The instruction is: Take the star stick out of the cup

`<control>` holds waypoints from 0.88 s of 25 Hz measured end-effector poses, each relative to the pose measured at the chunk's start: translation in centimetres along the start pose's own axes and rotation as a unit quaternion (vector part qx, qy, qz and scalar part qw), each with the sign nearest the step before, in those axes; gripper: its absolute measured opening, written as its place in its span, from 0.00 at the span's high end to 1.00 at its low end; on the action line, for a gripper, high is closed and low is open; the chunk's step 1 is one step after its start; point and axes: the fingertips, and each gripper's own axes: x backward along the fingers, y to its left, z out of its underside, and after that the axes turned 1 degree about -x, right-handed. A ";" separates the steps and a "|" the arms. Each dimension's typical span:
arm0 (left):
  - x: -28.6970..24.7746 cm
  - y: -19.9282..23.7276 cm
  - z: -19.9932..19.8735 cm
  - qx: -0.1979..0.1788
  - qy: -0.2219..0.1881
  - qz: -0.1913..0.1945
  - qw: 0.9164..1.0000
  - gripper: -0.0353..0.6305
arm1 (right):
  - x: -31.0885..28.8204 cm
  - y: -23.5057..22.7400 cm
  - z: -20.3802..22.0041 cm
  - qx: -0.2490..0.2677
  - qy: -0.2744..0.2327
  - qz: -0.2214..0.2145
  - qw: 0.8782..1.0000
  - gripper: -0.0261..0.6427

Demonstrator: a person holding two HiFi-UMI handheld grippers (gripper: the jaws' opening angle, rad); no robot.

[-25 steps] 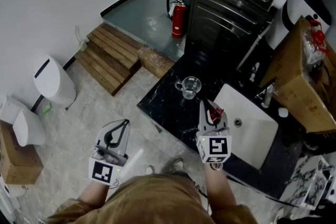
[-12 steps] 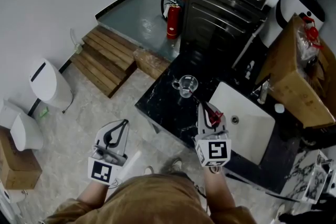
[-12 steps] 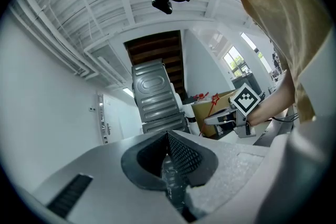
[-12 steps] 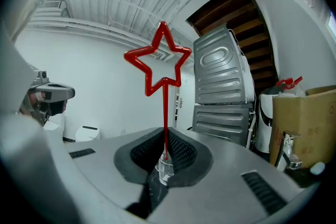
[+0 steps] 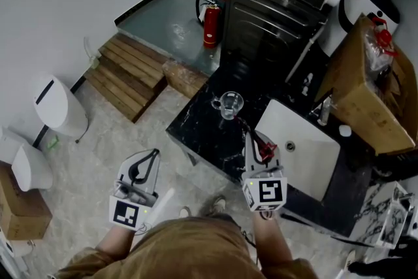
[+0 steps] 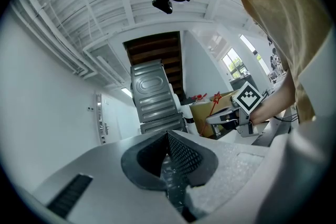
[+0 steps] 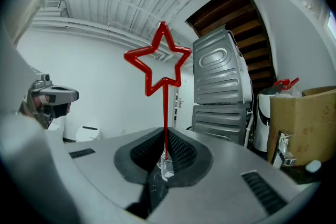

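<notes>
Over counter edge (image 5: 199, 144) | right tongs (image 7: 165, 157) clamp star stick (image 7: 166, 113) | left tongs (image 6: 168, 148) closed, empty

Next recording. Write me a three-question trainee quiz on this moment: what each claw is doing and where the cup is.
1. True or false: the star stick is clamped in the right claw, clear of the cup.
2. Multiple choice: the glass cup stands on A) the black counter, B) the white sink, C) the wooden steps.
3. Fill in the blank: the left claw is shut and holds ____.

Key: 1 true; 2 A; 3 nothing.
</notes>
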 end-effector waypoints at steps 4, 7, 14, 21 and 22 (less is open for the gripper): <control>0.1 -0.2 -0.1 0.001 -0.003 0.003 1.000 0.94 | 0.6 0.3 -0.4 0.000 -0.004 -0.002 1.000 0.94; 0.2 -0.2 -0.2 0.003 -0.004 0.002 1.000 0.95 | 1.0 0.5 -0.3 0.006 -0.003 -0.007 1.000 0.94; 0.4 -0.1 -0.1 0.005 -0.003 0.003 1.000 0.95 | 2.0 0.9 -0.2 0.013 -0.001 -0.015 1.000 0.94; 0.2 -0.3 -0.4 0.009 -0.008 0.006 1.000 0.94 | 3.3 0.9 -0.4 0.010 0.003 -0.014 1.000 0.94; 0.2 -0.4 -0.3 0.010 -0.008 0.008 1.000 0.95 | 3.5 0.8 -0.5 0.010 0.002 -0.014 1.000 0.94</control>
